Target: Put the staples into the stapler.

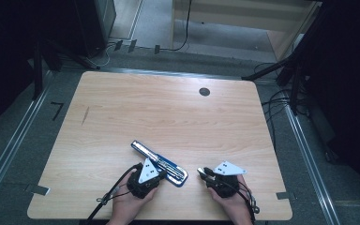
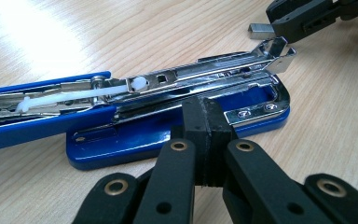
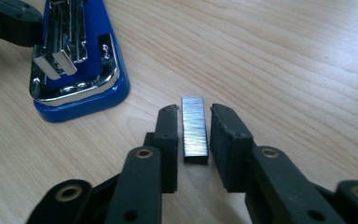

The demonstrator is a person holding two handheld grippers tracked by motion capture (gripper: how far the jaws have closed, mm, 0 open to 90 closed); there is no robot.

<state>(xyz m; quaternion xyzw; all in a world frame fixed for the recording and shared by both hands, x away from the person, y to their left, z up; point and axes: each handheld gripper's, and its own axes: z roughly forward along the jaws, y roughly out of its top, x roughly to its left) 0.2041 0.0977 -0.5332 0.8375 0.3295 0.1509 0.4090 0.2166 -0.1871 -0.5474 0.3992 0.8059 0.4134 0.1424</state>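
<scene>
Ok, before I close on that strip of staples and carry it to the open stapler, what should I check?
1. Silver strip of staples lies between the right gripper jaws: ok.
2. Jaws pressing on the strip: not ok, a gap shows on each side.
3. Strip runs parallel to the jaws: ok.
4. Blue metal stapler open, blue top arm swung back, chrome magazine channel exposed: ok.
5. Left gripper, jaws shut, steadying the stapler base: cannot tell whether it presses or merely sits against it.
6. Bare wooden table between strip and stapler: ok.
</scene>
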